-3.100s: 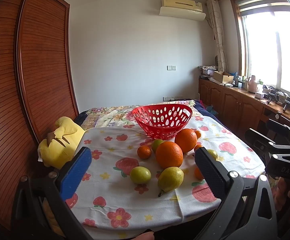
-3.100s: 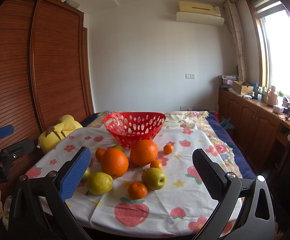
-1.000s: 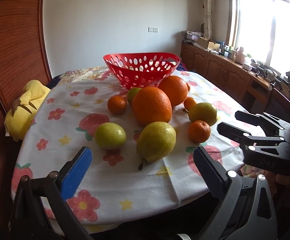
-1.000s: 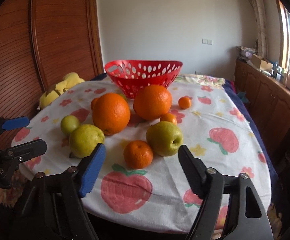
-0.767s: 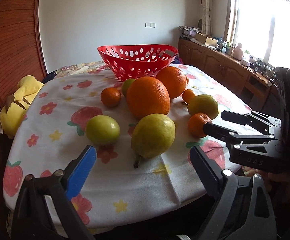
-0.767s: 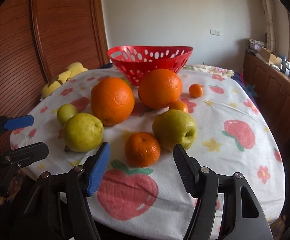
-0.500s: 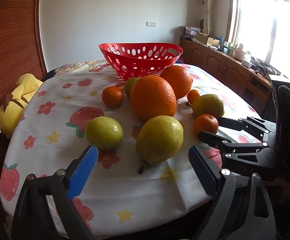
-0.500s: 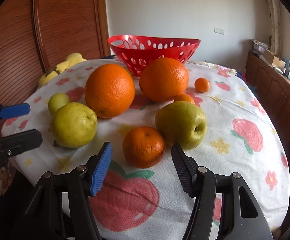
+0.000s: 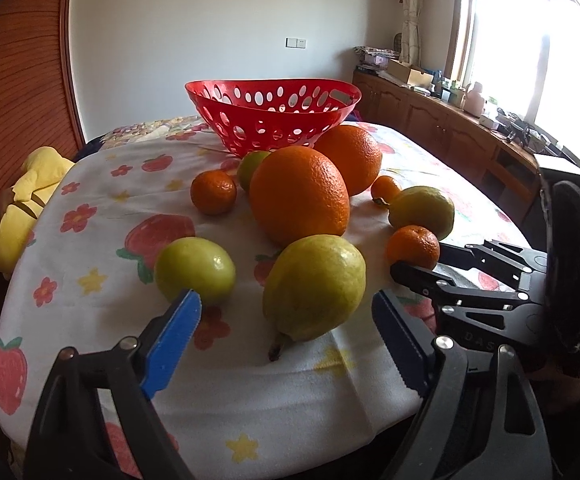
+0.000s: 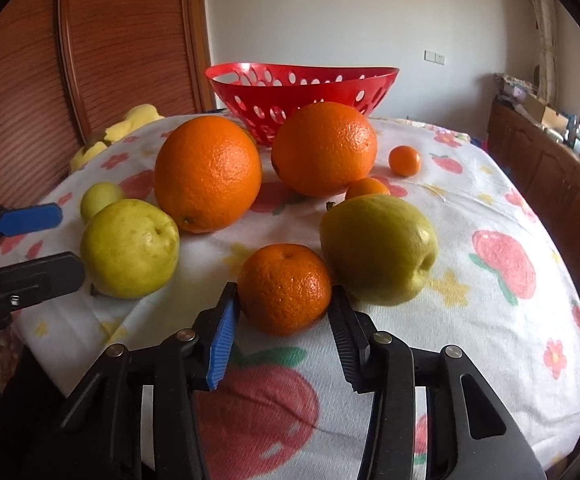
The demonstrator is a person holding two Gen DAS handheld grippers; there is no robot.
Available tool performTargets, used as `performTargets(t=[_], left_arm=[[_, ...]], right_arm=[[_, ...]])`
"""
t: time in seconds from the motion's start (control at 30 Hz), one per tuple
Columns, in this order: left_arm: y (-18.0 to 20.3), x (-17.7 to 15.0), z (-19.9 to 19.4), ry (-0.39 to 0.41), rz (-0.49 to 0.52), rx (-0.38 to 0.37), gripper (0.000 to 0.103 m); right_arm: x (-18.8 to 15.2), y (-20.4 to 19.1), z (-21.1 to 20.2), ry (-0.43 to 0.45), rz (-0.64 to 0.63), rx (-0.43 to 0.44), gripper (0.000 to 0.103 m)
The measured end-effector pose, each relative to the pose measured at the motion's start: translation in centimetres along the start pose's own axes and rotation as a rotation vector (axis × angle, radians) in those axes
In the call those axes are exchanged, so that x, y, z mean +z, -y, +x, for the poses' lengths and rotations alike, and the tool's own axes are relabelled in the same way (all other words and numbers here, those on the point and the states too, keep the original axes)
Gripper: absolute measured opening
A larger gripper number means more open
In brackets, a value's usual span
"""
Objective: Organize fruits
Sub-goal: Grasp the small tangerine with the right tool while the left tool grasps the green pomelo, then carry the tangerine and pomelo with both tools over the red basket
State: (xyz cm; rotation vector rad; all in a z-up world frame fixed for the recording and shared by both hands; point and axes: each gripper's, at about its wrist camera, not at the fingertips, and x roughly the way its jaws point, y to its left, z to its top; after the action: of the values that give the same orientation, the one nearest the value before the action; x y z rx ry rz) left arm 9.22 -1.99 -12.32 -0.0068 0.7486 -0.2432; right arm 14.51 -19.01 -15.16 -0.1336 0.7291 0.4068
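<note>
Tablecloth (image 10: pixel 489 320) with strawberry print under everything, red basket (image 10: pixel 301 88) at the back, two big oranges (image 10: pixel 208 174) before it, my left gripper (image 9: pixel 286 324) spread but closing around the pear (image 9: pixel 313 286), untouched, my right gripper (image 10: pixel 284 304) closing, pads against the mandarin (image 10: pixel 284 288) on the cloth

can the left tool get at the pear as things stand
Probably yes. The left tool is closing with the pear just ahead of its gap, stem toward it. The lime sits beside the blue finger, barely clear.
</note>
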Motion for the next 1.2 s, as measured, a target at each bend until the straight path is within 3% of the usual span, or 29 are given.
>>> performTargets(t=[0.23, 0.83, 0.93, 1.2], left_arm=[[0.8, 0.9, 0.7, 0.002, 0.02, -0.018, 0.072], [1.4, 0.9, 3.7, -0.073, 0.067, -0.015, 0.072], [1.4, 0.9, 3.8, -0.074, 0.068, -0.026, 0.063], [1.1, 0.6, 3.4, -0.071, 0.059, -0.045, 0.062]], right_arm=[[-0.1, -0.1, -2.2, 0.032, 0.01, 0.023, 0.045], [-1.4, 0.0, -1.6, 0.006, 0.031, 0.037, 0.046], [-1.4, 0.0, -1.4, 0.001, 0.032, 0.037, 0.046], [-1.3, 0.2, -1.4, 0.003, 0.033, 0.04, 0.049]])
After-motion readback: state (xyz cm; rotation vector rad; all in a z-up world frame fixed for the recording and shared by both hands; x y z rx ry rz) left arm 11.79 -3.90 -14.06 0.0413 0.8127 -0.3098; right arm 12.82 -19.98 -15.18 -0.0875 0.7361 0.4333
